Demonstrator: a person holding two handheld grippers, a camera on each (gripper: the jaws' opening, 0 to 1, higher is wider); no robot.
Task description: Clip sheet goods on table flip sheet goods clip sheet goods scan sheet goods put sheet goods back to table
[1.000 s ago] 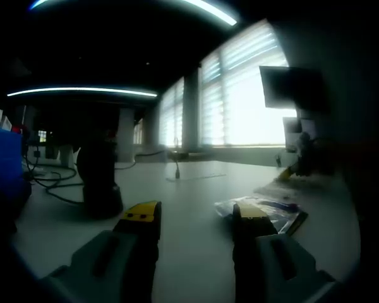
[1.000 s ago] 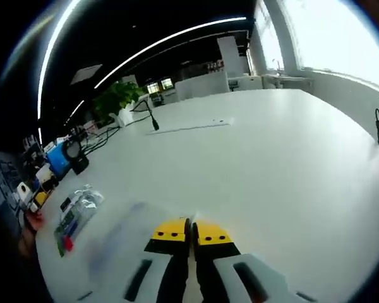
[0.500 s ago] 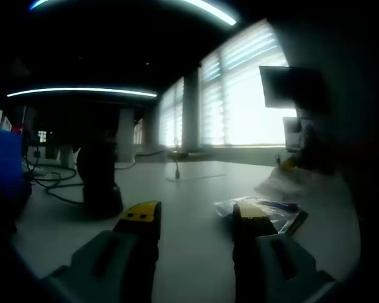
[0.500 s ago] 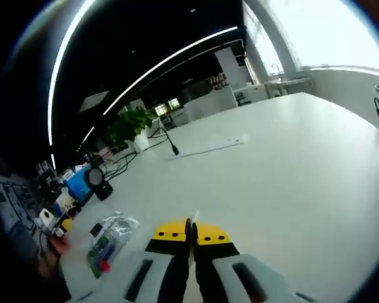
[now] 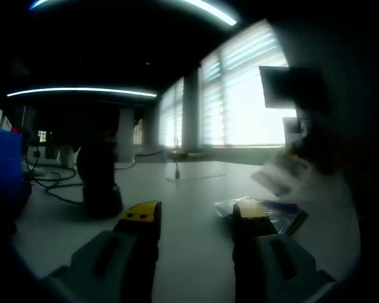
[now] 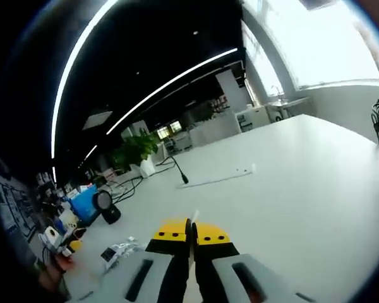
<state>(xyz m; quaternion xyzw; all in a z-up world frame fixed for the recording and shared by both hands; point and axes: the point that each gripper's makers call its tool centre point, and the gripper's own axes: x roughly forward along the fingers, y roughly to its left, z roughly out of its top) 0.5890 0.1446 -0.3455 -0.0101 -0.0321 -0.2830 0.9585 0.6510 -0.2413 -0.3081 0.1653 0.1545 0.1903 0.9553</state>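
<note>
A clear packet of sheet goods (image 5: 275, 211) with colourful print lies on the white table (image 5: 196, 189), just right of my left gripper (image 5: 194, 214). That gripper rests low over the table, open, with nothing between its yellow-tipped jaws. Beyond the packet a pale blurred sheet (image 5: 281, 177) hangs above the table at the right gripper, which is blurred. In the right gripper view my right gripper (image 6: 192, 230) is shut, with a thin pale sheet edge (image 6: 194, 216) sticking out between its jaws. The packet on the table (image 6: 117, 252) sits far below to its left.
A black stand-like device (image 5: 100, 183) (image 6: 107, 207) stands on the table beside a blue box (image 5: 3, 164) (image 6: 85, 203) and cables (image 5: 50, 183). A small microphone (image 6: 180, 173) and a flat strip (image 6: 218, 178) lie mid-table. Bright windows (image 5: 240, 95) line the far side.
The right gripper view has tilted upward and risen, so the table packet has slid down to the left in it. In the left gripper view the pale sheet has lifted slightly. The left gripper is still.
</note>
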